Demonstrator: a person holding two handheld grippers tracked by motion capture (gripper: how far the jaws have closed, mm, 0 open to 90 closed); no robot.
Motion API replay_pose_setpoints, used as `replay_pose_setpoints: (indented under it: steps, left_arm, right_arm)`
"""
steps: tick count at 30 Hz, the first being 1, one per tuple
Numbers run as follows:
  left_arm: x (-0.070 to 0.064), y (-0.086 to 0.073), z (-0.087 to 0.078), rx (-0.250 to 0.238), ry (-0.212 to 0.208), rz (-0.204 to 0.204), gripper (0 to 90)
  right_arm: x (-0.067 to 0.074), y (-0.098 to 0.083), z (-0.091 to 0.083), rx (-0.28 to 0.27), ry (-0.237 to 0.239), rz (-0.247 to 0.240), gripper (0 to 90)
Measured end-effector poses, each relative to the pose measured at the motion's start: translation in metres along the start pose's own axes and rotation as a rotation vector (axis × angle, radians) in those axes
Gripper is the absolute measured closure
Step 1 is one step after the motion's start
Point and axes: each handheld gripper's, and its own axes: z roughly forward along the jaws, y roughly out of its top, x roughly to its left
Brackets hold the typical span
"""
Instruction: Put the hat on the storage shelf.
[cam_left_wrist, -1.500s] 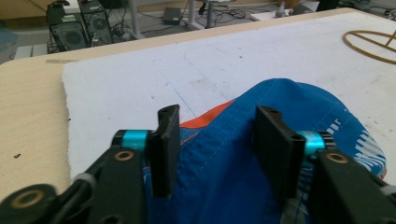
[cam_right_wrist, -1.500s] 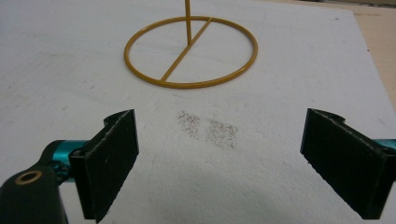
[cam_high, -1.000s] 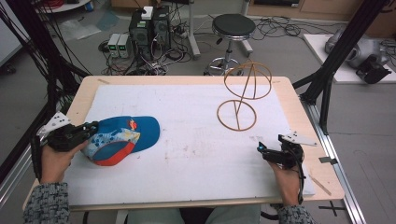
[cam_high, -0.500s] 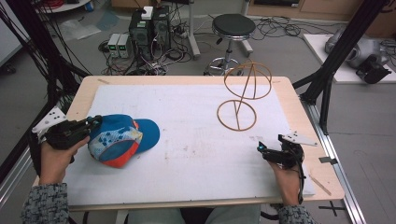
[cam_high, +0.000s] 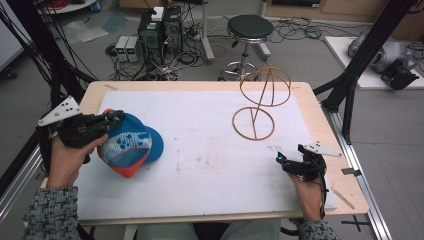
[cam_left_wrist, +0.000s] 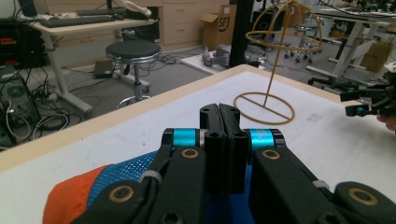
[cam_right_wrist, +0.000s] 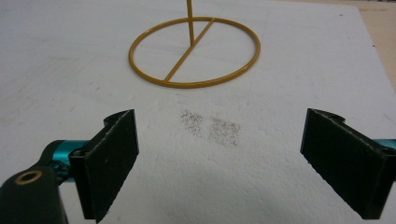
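A blue and orange cap (cam_high: 131, 147) hangs tilted just above the white board at the left. My left gripper (cam_high: 117, 117) is shut on its far rim. In the left gripper view the jaws (cam_left_wrist: 219, 109) stand pressed together, with the cap (cam_left_wrist: 121, 177) below them. A yellow wire hat stand (cam_high: 253, 123) rises at the back right, its stem (cam_left_wrist: 271, 84) ahead of the left jaws. My right gripper (cam_high: 291, 152) rests at the front right, open and empty, pointing at the stand. The right gripper view has its jaws (cam_right_wrist: 219, 116) wide apart before the stand's base ring (cam_right_wrist: 194, 85).
The white board (cam_high: 200, 165) covers a wooden table (cam_high: 305, 100). A black stool (cam_high: 250, 27) and computer boxes (cam_high: 160, 30) stand on the floor behind. Black frame posts (cam_high: 360, 60) rise at both sides.
My left hand has risen and drawn back to the left, carrying the cap, which now hangs more tilted. The right gripper has stayed still.
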Motion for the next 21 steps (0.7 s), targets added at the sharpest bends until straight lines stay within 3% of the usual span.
replay_pose_setpoints:
  steps: [1, 6, 10, 14, 21]
  left_arm:
    - [-0.003, 0.011, 0.003, -0.003, -0.016, 0.012, 88.5]
    - [-0.011, 0.032, 0.01, -0.005, -0.05, 0.044, 88.4]
    - [-0.023, 0.057, 0.025, 0.002, -0.097, 0.095, 88.4]
    - [-0.033, 0.075, 0.04, 0.004, -0.141, 0.147, 88.4]
    - [-0.045, 0.099, 0.067, -0.008, -0.224, 0.191, 88.4]
  right_arm:
    - [0.0, 0.0, 0.0, -0.001, 0.002, 0.005, 10.4]
    - [-0.002, 0.0, 0.0, -0.005, 0.002, 0.012, 10.4]
    - [-0.002, 0.0, 0.0, -0.008, 0.006, 0.016, 10.4]
    - [-0.003, 0.0, 0.0, -0.008, 0.008, 0.025, 10.4]
    - [-0.004, -0.001, 0.001, -0.01, 0.013, 0.028, 10.4]
